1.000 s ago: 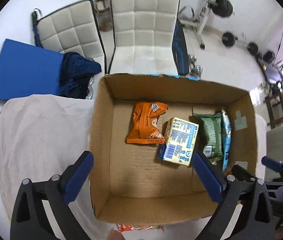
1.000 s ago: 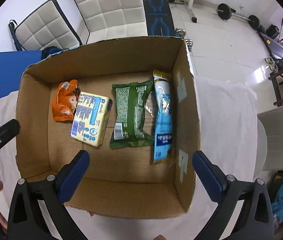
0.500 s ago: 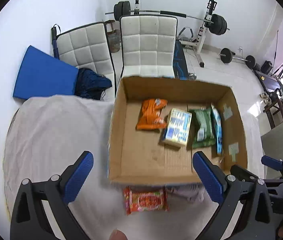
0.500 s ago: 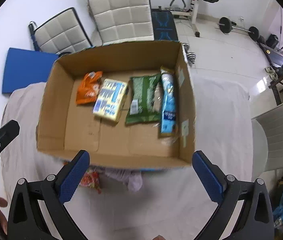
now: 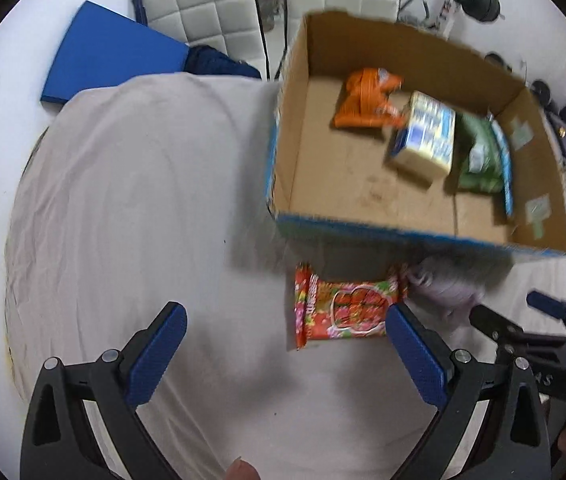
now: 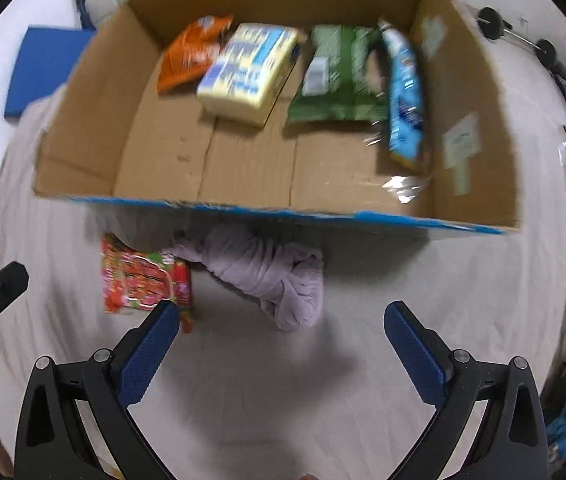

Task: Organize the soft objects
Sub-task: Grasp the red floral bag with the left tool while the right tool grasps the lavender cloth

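Observation:
An open cardboard box (image 5: 279, 152) (image 6: 83, 128) stands on the cloth-covered table. Inside lie an orange snack bag (image 5: 365, 100) (image 6: 191, 54), a yellow-and-blue pack (image 5: 425, 138) (image 6: 251, 68), a green bag (image 5: 479, 156) (image 6: 339, 76) and a blue pouch (image 6: 403, 92). In front of the box lie a red candy bag (image 5: 343, 308) (image 6: 143, 276) and a bunched lilac cloth (image 6: 267, 272) (image 5: 443, 284). My left gripper (image 5: 283, 340) is open, just left of the candy bag. My right gripper (image 6: 283, 340) is open, just short of the lilac cloth.
A pale wrinkled cloth (image 5: 123, 200) covers the table, with bare room left of the box. Two white padded chairs (image 5: 203, 12) and a blue mat (image 5: 111, 52) stand behind. Weights (image 6: 495, 24) lie on the floor at the right.
Both grippers have pulled back from over the box toward the table's near side. The candy bag and lilac cloth in front of the box have come into view. Both stay open.

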A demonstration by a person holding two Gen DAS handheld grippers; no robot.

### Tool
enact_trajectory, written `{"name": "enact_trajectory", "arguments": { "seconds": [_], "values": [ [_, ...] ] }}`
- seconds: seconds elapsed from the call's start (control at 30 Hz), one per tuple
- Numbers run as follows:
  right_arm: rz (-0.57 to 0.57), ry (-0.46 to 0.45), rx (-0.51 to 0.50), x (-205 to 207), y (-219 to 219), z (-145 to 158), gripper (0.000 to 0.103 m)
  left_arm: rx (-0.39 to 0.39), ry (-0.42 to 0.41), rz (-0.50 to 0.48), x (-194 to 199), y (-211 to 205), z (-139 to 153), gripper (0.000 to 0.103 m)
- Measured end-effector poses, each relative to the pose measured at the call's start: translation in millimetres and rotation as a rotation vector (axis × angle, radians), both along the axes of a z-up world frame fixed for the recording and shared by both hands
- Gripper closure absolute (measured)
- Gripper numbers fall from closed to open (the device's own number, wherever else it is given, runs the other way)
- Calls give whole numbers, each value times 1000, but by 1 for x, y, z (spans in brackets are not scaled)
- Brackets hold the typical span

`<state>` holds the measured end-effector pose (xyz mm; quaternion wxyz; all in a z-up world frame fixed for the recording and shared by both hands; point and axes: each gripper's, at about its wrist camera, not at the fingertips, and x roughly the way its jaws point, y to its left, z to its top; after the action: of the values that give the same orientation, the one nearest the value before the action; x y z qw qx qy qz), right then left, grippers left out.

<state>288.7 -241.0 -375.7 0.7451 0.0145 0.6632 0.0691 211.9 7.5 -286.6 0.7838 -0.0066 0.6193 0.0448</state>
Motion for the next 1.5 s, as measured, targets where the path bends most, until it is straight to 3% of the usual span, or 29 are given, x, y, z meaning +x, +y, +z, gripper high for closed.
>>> {"name": "enact_trajectory", "arguments": {
  "seconds": [0.23,0.3,0.37,0.43,0.53,0.57,0.83,1.0,1.03,1.1,1.23,1.33,1.5],
  "values": [
    [63,47,-33,9,20,-50,0,50,68,-122,7,-16,-38,1],
    [48,60,-28,9,21,-60,4,70,94,-171,8,-22,-49,1],
    [24,72,-44,8,18,-67,44,88,108,-216,8,-26,-55,1],
    [11,95,-49,5,13,-72,50,120,110,-272,6,-31,-60,1],
    [-2,106,-30,-4,2,-70,71,150,119,-350,4,-39,-64,1],
    [-4,115,-24,-9,-4,-69,74,158,123,-379,4,-43,-65,1],
    [-39,138,-30,-47,-43,-55,74,243,210,-690,1,-89,-93,1],
    [-78,157,-4,-71,-64,-52,74,292,301,-790,-2,-106,-122,1],
    [-75,171,11,-74,-66,-53,73,291,288,-801,-2,-109,-123,1],
    [-49,205,13,-78,-67,-54,64,272,277,-797,-2,-111,-122,1],
    [36,120,-38,-86,-55,-37,26,261,274,-779,-2,-115,-120,18],
    [146,85,-63,-77,-35,-24,23,247,277,-763,-5,-117,-116,28],
    [263,141,-92,-63,-15,-38,23,170,301,-669,-19,-109,-110,37]
  ]
}}
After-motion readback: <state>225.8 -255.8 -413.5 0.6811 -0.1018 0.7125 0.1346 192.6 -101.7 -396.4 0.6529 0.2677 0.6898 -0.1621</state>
